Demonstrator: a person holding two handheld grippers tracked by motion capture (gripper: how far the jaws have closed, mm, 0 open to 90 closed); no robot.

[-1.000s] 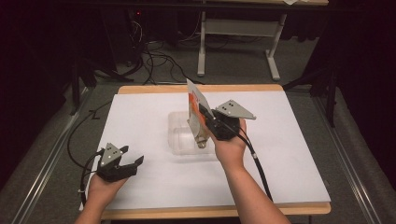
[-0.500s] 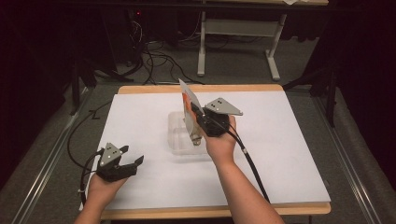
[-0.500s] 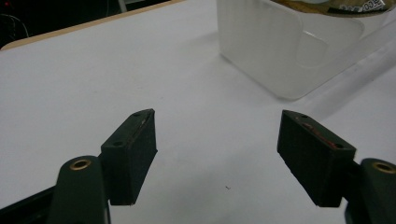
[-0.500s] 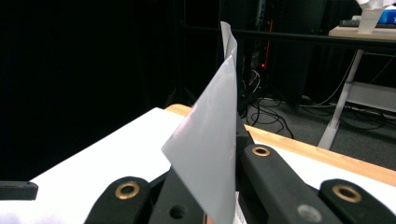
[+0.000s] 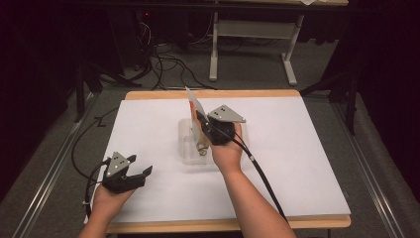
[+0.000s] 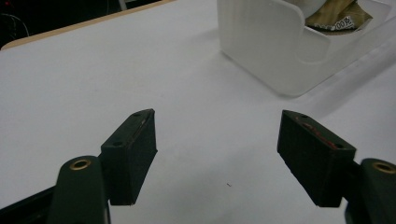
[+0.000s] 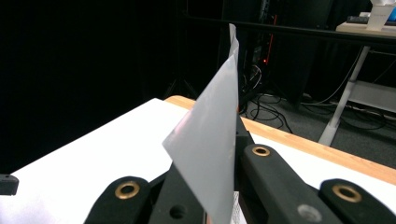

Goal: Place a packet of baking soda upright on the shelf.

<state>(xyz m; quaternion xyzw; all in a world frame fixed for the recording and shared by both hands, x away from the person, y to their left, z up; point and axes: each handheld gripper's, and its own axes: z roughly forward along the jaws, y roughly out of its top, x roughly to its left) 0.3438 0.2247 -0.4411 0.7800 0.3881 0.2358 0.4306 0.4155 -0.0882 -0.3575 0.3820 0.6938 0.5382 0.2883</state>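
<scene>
The right gripper [image 5: 202, 124] pinches a flat silver packet [image 5: 194, 106] standing on edge, long axis tilted upward, above the clear bin [image 5: 185, 148].

Packet [image 6: 337, 17] in the white bin [image 6: 261, 42] (cut off at the edge), perhaps brown, print unreadable

A clear bin [image 5: 188, 148] is set at the middle of the table [image 5: 307, 163], with small packets [image 6: 338, 18] lying inside it. A flat packet [image 5: 196, 110] is held above the bin by the right gripper [image 5: 202, 120]. The left gripper [image 5: 141, 173] is kept left of the bin, nearer the table's front edge.
</scene>
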